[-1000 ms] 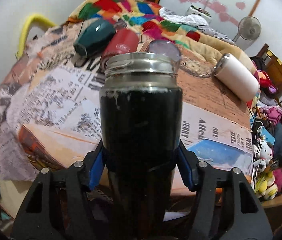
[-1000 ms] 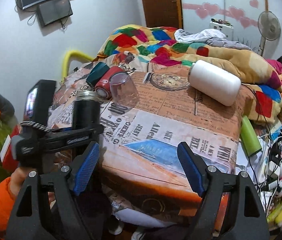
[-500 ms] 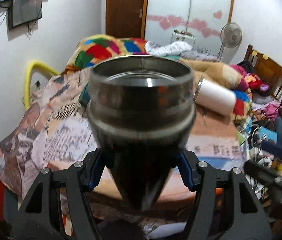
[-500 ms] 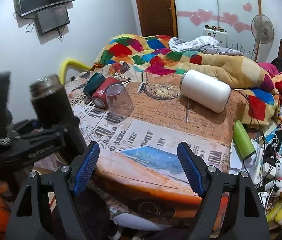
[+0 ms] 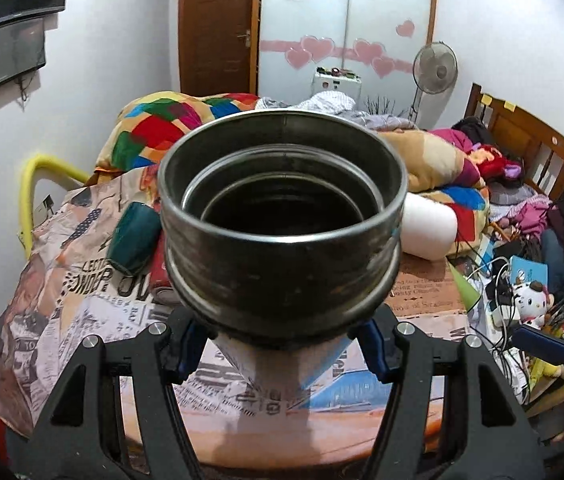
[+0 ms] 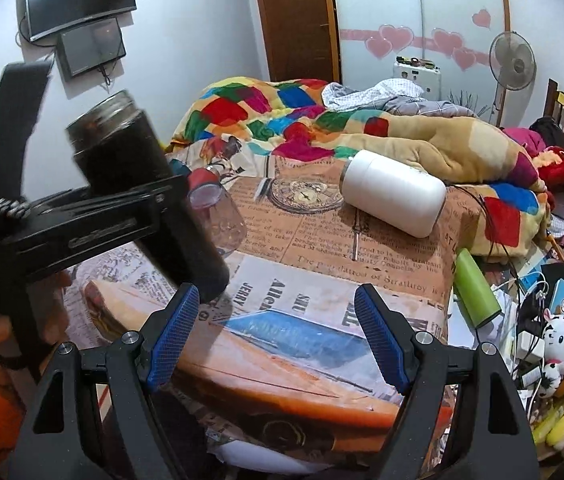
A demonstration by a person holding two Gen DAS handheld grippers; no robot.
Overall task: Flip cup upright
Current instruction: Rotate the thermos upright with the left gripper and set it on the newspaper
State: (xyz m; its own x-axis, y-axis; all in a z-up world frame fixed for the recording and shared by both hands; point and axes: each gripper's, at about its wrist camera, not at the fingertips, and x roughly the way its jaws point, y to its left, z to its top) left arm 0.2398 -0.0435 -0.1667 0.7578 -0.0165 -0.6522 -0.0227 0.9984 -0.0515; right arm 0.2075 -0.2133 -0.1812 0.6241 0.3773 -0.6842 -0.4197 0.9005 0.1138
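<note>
Black cylindrical steel-rimmed cup (image 6: 144,192) is gripped by the left gripper (image 5: 282,344) and held in the air over the near-left edge of the newspaper-print covered table (image 6: 321,280). Cup is tilted, open steel mouth up and to the left, base down toward the table w/o touching it. In the left wrist view the mouth is turned at the lens & the dark inside is seen; blue pads (image 5: 369,348) are pressed on the body below the rim. Right gripper (image 6: 278,340) is held spread wide, nothing between its blue pads, near the front table edge, just right of the cup's base. On the table, farther back: clear glass cup (image 6: 222,216) on its side, red cylindrical cup (image 6: 202,178) & dark teal cup (image 5: 134,238) lying at far left, white cylindrical bottle (image 6: 393,198) lying at far right. Green tube-shaped container (image 6: 475,290) is seen off the right table edge.
</note>
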